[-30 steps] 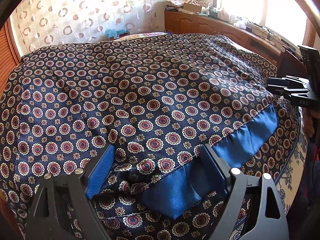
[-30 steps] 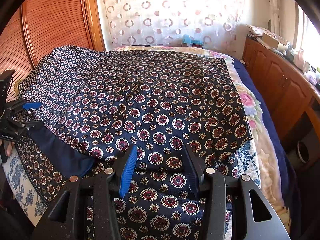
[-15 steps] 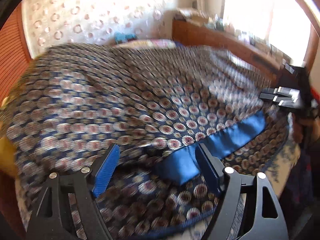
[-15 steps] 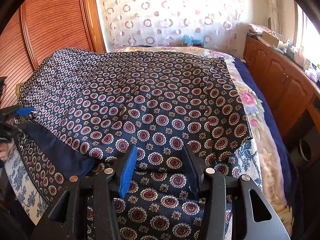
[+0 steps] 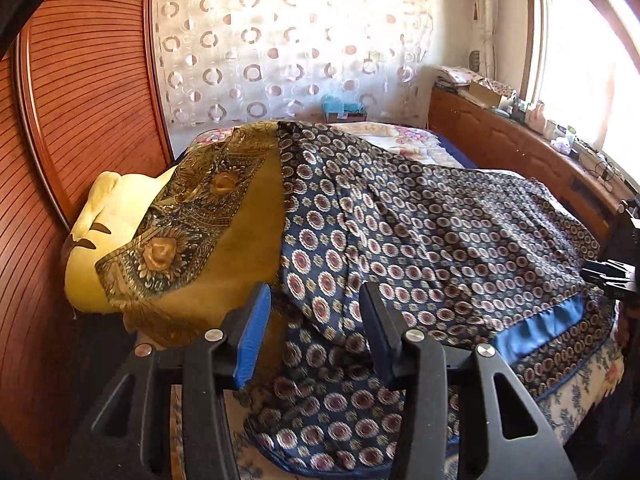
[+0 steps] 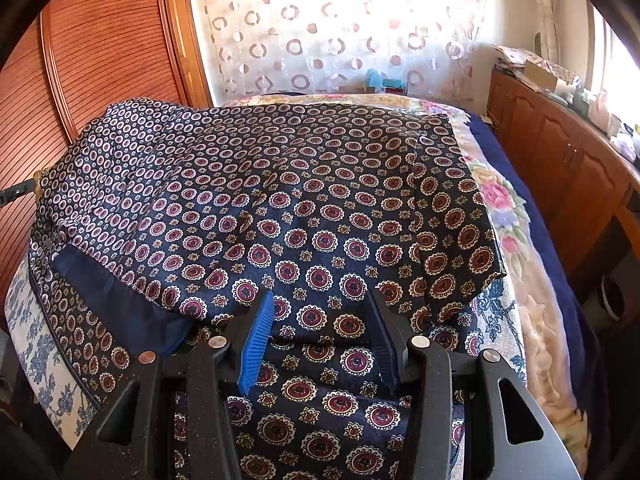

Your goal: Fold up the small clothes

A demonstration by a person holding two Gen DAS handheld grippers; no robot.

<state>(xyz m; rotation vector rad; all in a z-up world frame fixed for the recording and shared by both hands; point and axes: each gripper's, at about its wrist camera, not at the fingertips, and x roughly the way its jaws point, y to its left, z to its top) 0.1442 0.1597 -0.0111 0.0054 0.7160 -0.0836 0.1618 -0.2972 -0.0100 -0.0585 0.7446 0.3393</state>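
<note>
Left tool (image 5: pixel 316 316), bottom centre of the left wrist view: pitched downward toward the near left corner of the bed (image 5: pixel 568 404). Its jaws have just been closing and stand partly apart. A raised fold of the navy medallion-print cloth (image 5: pixel 420 240) lies between them; whether the pads press on it I cannot tell.

Right tool (image 6: pixel 320 320), bottom centre of the right wrist view: pitched downward, jaws about half apart. The same navy medallion-print cloth bunches up between the blue left pad and the dark right pad and seems pinched there.

Cloth position: spread over the near half of the bed. A plain blue hem band (image 5: pixel 536 328) runs along the folded-over edge toward the lower right of the left wrist view, with the right tool's black tip at the far right edge of that frame.

Mid-frame left in the left wrist view: mustard sunflower-print cloth (image 5: pixel 208 240) overlaps a pale yellow cloth (image 5: pixel 108 216).

Far: wooden louvred wardrobe (image 5: pixel 92 112) at left, circle-pattern curtain (image 5: pixel 288 52) at centre, wooden cabinet (image 5: pixel 500 140) at right.
</note>
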